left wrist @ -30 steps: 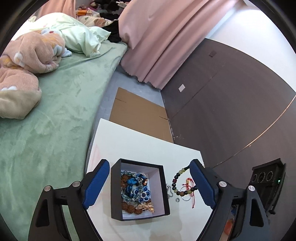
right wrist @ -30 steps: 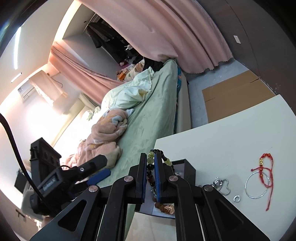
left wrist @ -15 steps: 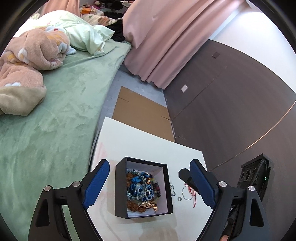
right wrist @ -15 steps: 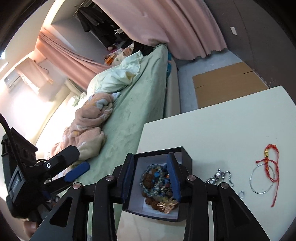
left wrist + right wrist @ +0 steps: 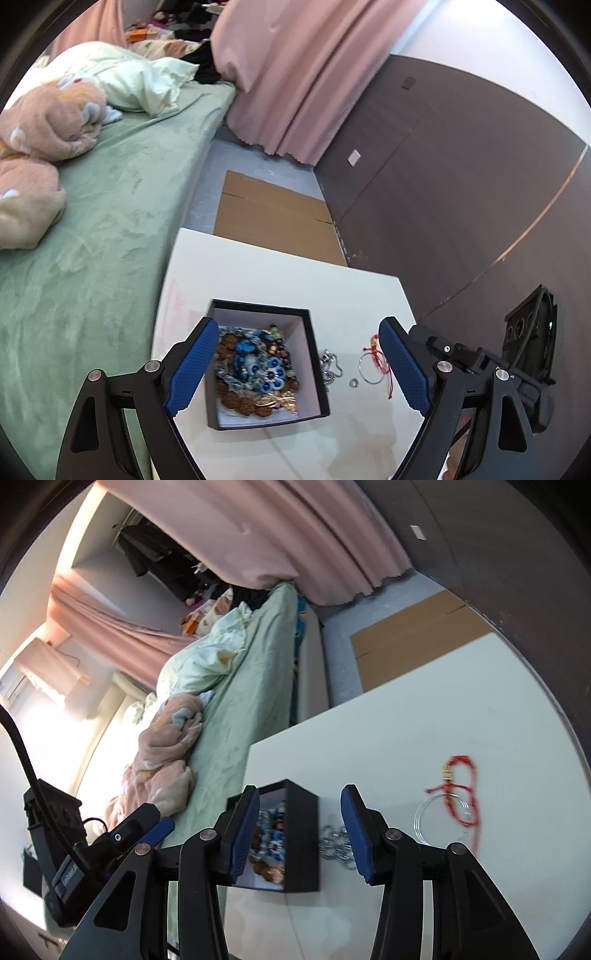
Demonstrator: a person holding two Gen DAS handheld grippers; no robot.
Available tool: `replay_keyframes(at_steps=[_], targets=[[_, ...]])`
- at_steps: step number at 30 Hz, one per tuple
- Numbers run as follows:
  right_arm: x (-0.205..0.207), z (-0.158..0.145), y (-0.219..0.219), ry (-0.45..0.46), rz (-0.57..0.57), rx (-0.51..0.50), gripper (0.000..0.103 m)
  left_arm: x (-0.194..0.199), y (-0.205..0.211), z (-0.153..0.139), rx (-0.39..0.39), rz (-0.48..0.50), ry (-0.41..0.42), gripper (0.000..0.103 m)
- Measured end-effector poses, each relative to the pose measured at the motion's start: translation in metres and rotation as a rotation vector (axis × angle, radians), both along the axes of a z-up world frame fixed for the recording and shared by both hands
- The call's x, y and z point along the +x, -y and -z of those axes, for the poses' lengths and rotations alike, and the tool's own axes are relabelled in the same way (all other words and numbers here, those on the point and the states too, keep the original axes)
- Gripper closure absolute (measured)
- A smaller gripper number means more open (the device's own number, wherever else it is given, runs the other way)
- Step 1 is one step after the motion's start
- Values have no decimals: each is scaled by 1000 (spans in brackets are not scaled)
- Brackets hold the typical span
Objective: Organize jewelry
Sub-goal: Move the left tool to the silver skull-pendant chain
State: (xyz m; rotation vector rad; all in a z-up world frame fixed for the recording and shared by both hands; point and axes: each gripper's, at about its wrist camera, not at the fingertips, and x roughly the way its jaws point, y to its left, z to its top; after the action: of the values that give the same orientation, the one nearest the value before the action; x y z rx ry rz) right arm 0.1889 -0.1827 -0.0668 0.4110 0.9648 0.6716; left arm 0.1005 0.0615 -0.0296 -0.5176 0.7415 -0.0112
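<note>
Both grippers are hanging over the white table (image 5: 280, 280) right now, and neither one is carrying anything. The left gripper (image 5: 297, 365) is holding its blue-padded jaws spread wide, hovering above the black box (image 5: 316, 354), which is sitting open near the table's left edge. Inside that box, a heap of jewelry (image 5: 258, 369) is piling up: blue flower beads in the middle, brown beads around them, a gold piece at the near side. The right gripper (image 5: 300, 829) is also standing with its jaws apart, empty, the left pad showing in front of the box's opening and the right pad just past the box's right wall. Just to the right of the box, a silver chain (image 5: 330, 363) is lying bunched on the table, and in the right wrist view it is peeking out from behind the right pad. Further right, a small ring (image 5: 354, 383) is resting on the tabletop, then a thin clear bangle (image 5: 441, 818) with a red string bracelet (image 5: 463, 794) draped across it, its gold bead toward the far side. Beyond the table, flattened cardboard (image 5: 273, 218) is lying on the floor, a green bed (image 5: 96, 236) is running along the left, and a pink curtain (image 5: 295, 74) is hanging at the far end.
</note>
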Motion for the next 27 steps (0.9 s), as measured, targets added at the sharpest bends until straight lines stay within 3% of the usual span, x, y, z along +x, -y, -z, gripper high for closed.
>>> replay_keyframes(at_steps=[7, 9, 10, 13, 19, 27], targets=[[6, 5, 24, -54, 20, -23, 55, 15, 41, 7, 77, 92, -20, 14], [11, 9, 30, -72, 28, -30, 43, 20, 54, 10, 109, 134, -32, 15], [13, 11, 34, -85, 40, -32, 36, 23, 60, 12, 128, 155, -42, 20], [19, 17, 45, -123, 60, -26, 36, 37, 75, 18, 205, 217, -106, 35], [28, 23, 75, -176, 115, -15, 36, 55, 102, 24, 366, 319, -186, 47], [31, 32, 102, -227, 162, -18, 36, 76, 129, 43, 458, 422, -303, 66]])
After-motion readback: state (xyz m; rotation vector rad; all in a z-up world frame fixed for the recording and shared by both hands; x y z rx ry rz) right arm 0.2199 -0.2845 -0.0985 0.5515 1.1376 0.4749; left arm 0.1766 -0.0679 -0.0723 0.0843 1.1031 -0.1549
